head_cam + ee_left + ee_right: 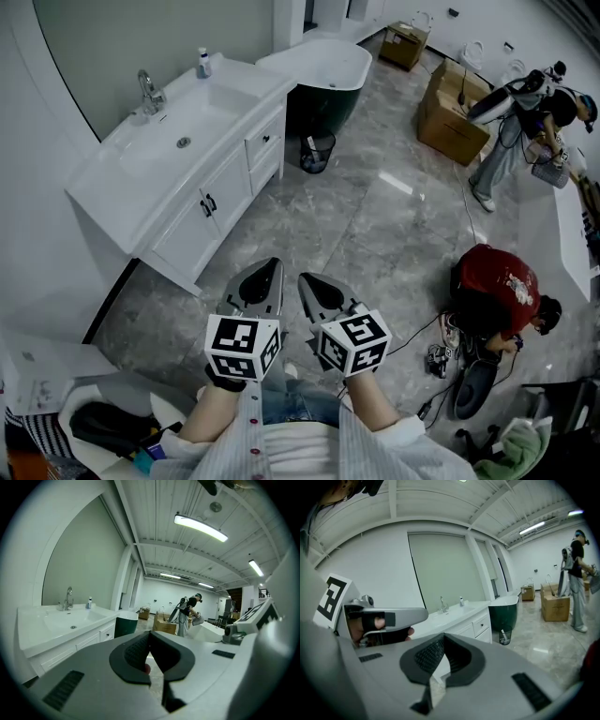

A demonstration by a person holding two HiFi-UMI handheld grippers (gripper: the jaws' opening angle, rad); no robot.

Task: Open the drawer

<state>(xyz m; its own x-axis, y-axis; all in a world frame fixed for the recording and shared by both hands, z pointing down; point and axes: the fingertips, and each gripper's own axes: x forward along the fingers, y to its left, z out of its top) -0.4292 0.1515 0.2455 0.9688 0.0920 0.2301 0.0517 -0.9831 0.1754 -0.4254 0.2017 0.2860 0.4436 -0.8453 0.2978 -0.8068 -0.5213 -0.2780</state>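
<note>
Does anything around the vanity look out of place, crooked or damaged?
Nothing stands out. The vanity's drawers and doors sit shut and flush, and the bottle stands upright. Only loose cables lie on the floor by the crouching person, well apart from the vanity.

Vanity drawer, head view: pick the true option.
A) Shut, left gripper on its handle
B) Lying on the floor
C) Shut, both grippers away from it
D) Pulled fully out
C: the drawer sits flush in the white vanity, while the left gripper and right gripper hang over the floor, short of it.
</note>
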